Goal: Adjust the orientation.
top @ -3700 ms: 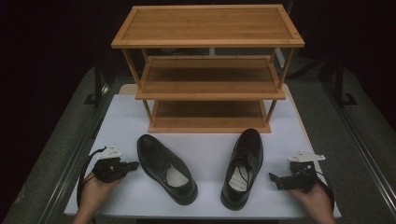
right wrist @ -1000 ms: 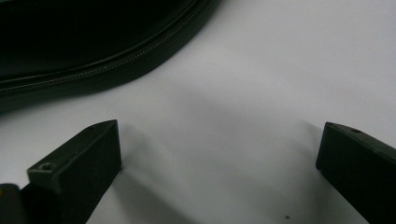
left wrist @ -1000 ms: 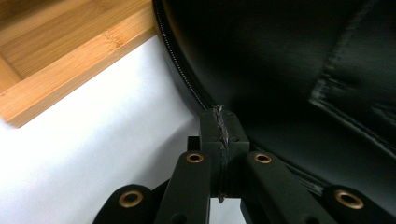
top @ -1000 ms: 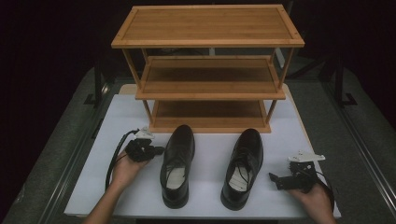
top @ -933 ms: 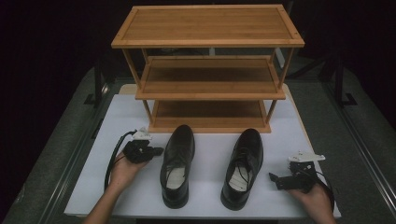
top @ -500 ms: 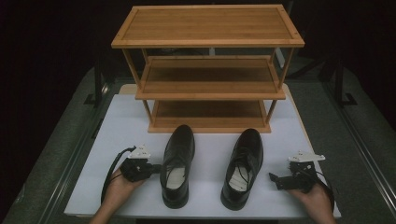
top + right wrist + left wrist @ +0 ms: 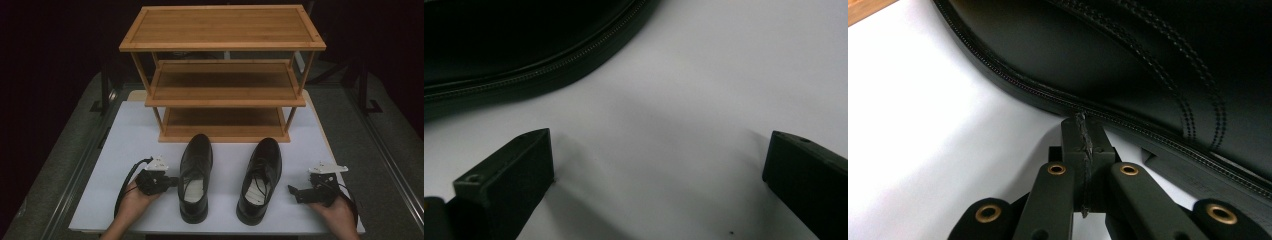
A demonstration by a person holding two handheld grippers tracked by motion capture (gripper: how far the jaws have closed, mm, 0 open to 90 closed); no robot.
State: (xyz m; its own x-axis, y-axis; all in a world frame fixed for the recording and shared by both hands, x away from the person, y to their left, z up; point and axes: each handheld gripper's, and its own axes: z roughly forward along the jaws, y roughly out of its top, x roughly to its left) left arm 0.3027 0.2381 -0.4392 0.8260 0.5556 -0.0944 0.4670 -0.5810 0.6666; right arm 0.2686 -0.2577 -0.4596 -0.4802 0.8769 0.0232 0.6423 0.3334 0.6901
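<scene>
Two black leather shoes stand side by side on the white table, toes toward the rack: the left shoe and the right shoe. My left gripper lies at the left shoe's outer side. In the left gripper view the left gripper is shut with nothing between the jaws, its tip against the welt of the left shoe. My right gripper rests on the table to the right of the right shoe. In the right gripper view the right gripper stands wide open over bare table, the right shoe beyond it.
A three-tier bamboo shoe rack stands at the back of the white tabletop, its shelves bare. Dark floor and metal stand legs flank the table. Bare table surface lies between the shoes and at both sides.
The left shoe, earlier angled, now points straight at the rack. Over the last second my left gripper slid back toward the person along the shoe's side. The right hand stayed put.
</scene>
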